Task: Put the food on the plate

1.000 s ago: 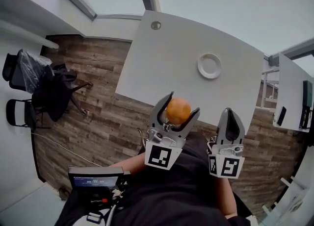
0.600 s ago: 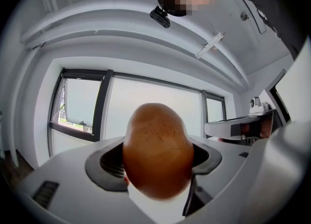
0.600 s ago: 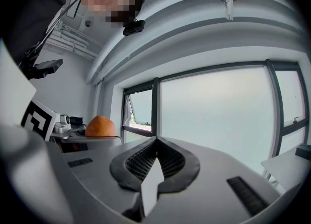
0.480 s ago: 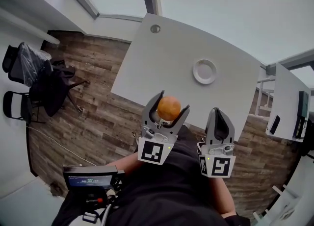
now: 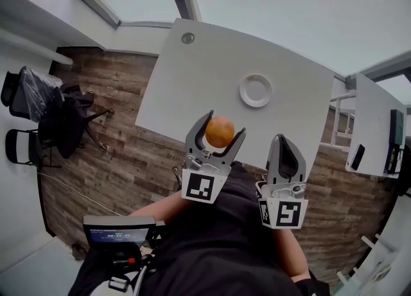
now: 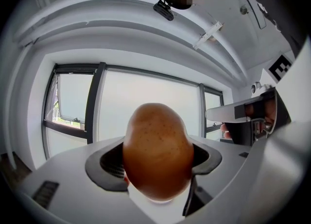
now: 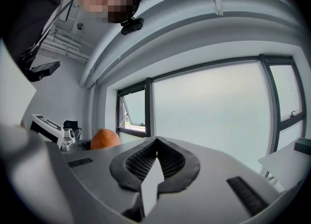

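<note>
Head view steeply down over table (image 5: pixel 212 63), 2 gripper views upward, potato (image 5: pixel 219 131) shared

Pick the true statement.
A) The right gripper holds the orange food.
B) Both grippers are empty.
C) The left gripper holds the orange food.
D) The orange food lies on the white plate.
C: the left gripper has its jaws closed on the orange food, the right gripper is shut on nothing, and the white plate holds nothing.
</note>
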Demonstrator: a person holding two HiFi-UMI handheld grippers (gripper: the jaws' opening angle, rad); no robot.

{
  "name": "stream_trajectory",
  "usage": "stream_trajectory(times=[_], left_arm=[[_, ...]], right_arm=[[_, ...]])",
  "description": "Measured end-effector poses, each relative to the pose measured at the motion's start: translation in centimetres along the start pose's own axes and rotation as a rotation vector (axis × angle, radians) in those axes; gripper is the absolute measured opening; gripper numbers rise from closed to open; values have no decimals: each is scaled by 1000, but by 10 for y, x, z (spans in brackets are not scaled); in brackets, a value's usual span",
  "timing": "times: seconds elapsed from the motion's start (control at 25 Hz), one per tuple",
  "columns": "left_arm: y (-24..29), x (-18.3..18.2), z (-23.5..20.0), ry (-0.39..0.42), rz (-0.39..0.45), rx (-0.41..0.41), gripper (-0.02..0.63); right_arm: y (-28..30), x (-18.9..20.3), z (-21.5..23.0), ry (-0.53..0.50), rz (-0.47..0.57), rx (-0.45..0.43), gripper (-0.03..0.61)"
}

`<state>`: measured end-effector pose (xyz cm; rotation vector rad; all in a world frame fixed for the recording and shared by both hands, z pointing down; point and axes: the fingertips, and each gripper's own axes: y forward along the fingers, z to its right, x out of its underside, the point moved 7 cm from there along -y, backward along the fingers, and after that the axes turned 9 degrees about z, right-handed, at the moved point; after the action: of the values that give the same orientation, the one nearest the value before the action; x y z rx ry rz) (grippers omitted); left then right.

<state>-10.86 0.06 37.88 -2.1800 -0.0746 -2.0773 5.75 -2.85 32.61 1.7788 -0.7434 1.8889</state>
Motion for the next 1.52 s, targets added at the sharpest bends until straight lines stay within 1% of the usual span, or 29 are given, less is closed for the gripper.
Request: stream_trajectory(times=[0.2,0.4,0.52,0.72,0.88,1.04,1.32,1.52], left_arm=[[16,4,2,-7,2,-20,342],[33,17,14,23,-8,-7,342],[38,29,19,26,-29,-5,342],[47,43,24,-14,-72,-10,342],[55,50,25,-22,-91,-14,342],[64,60,26,-5,-109,-4,342],[79,79,24,-42,-179,17,342],[94,88,25,-26,-181,48,343]], right_arm=[[-5,1,11,-10,-7,-11,6],[-9,1,25,-1,0,-20,6],[-11,1,30,-5,-4,-27,6],[-15,3,38,3,-2,-30,6],[-16,4,44,10,-4,-20,6],[-15,5,51,14,-3,-12,6],[-9,5,57,15,1,4,6],[-10,4,64,17,-2,31,6]])
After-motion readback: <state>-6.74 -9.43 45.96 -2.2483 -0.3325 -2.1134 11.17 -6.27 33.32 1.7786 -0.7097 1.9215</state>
